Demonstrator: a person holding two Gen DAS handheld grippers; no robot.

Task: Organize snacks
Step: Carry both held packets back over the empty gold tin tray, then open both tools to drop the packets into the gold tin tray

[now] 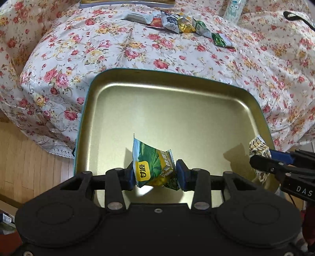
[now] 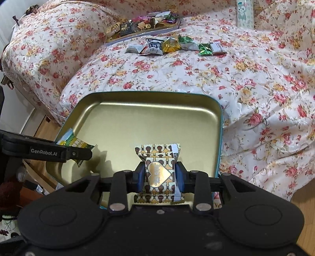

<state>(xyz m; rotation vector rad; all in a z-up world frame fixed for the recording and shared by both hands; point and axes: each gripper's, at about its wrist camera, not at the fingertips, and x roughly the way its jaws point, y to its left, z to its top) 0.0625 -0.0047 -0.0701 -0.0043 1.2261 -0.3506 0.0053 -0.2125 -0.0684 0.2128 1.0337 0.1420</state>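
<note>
Our left gripper [image 1: 156, 174] holds a green pea packet [image 1: 152, 167] between its blue pads [image 1: 182, 173], the jaws narrowed and pressing on both its sides; the packet stands tilted, its yellow label toward the left pad. Our right gripper [image 2: 159, 176] holds a brown-and-gold candy [image 2: 158, 173] the same way, jaws narrow, pads on its two flanks, the gold heart on its wrapper facing the camera and its crimped ends sticking out ahead of and behind the pads.

Below and ahead of both pairs of jaws lies the gold tin [image 1: 177, 110], a shallow tray with a teal outer rim, its floor bare. Both snacks hang over its near part, and we cannot tell whether either touches the floor. From the left wrist the right gripper [image 1: 261, 155] comes in at the right edge with the candy [image 1: 258, 146] over the tin's right wall; from the right wrist the left gripper [image 2: 78, 151] reaches in from the left with the pea packet [image 2: 75, 142] over the tin's [image 2: 149, 118] left side.

The tin sits on a floral cloth [image 2: 246, 82] that spreads out beyond the jaws. Well ahead of them, a row of loose snacks [image 2: 173, 46] lies on the cloth: silver, white, gold and green wrappers side by side. Beyond that row, ahead and to the left, a second tray [image 2: 145, 25] holds a heap of mixed sweets. Ahead and to the right stands a pale tube [image 2: 244, 13] with a cartoon animal on it. To the left of the left jaws, wooden floor [image 1: 29, 161] shows past the cloth's edge.
</note>
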